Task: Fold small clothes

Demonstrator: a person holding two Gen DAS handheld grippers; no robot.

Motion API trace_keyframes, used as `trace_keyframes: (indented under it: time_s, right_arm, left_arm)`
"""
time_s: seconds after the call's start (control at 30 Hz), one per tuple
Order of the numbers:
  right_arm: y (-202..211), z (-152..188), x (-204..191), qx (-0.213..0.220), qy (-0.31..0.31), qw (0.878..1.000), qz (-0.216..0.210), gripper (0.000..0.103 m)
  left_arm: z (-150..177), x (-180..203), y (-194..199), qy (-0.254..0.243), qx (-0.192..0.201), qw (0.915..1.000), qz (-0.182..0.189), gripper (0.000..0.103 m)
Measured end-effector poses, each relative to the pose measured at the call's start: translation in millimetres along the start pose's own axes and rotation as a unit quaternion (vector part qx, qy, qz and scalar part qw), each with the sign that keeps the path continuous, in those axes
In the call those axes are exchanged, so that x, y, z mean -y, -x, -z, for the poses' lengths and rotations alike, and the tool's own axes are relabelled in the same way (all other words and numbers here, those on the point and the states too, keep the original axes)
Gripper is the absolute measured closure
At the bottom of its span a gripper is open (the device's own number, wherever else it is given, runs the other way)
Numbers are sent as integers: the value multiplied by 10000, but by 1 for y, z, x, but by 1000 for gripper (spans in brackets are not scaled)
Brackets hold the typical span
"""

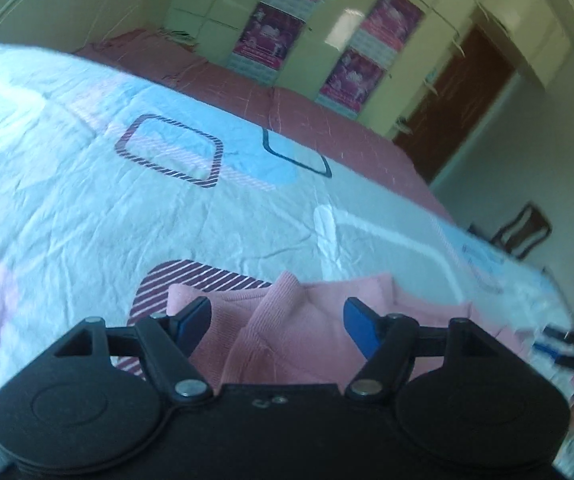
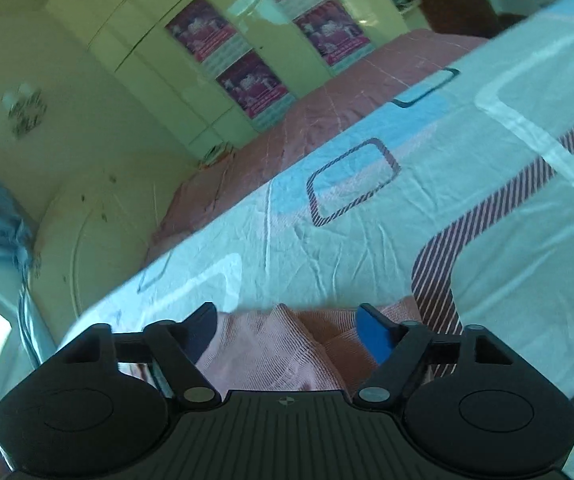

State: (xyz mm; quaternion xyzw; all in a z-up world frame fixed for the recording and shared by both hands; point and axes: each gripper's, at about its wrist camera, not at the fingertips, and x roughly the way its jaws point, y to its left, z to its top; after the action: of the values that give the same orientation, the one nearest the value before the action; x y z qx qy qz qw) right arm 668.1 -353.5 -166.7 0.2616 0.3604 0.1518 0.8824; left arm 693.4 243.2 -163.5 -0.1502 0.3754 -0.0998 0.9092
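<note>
Lying bunched on the bed's patterned sheet (image 1: pixel 67 208), a pink ribbed garment (image 1: pixel 287 332) is sitting right in front of both grippers, close to the near edge of the bed. In the left wrist view the left gripper (image 1: pixel 277 320) is showing its blue fingers (image 1: pixel 361 322) spread wide apart, with a raised fold of the pink garment rising between them; the fabric is not being pinched, and whether the pads are touching it cannot be told. In the right wrist view the right gripper (image 2: pixel 287 328) is likewise standing wide apart around a peaked ridge of the same garment (image 2: pixel 283 344), holding nothing. The garment is crumpled, so its long axis cannot be told, though it is stretching sideways past the left gripper's right finger. Both grippers are pointing forward and slightly down across the bed, each tilted in roll. Beyond the sheet a pink blanket (image 1: pixel 287 112) is covering the far side, and a pale wardrobe (image 2: pixel 147 40) carrying posters (image 2: pixel 247 80) is standing behind.
</note>
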Motion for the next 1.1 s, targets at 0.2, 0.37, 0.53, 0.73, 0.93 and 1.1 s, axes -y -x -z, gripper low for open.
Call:
trace_keyframes:
  time_s: [0.2,0.37,0.53,0.73,0.93,1.1]
  right_arm:
    - [-43,17,-34,-612,1563,9850,401,48]
    - [-46,27,-45,-464,2117,9743,621,96]
    - [-33,21,-25,132,1108,9900,868,96]
    - [-45,23,-24,42,1070,9885,1069,96]
    - [-56,28,-28,-65,1275,9797,1545,96]
    - [-30,39,-67,433,2116,9643,1529,54]
  left_arm:
    - [10,37,-31,-1585,-361,9856,-473,72]
    - [12,36,-16,-1210,360,9910,-437,100]
    - [13,1,-16,391,592,9957,-591,100]
    - [10,12,-23,-101,504,9953,-815,100]
    - [12,17,-38,-541,316,9929,-1016,97]
    - [11,24,-1,-668,635,9897,-1096,74]
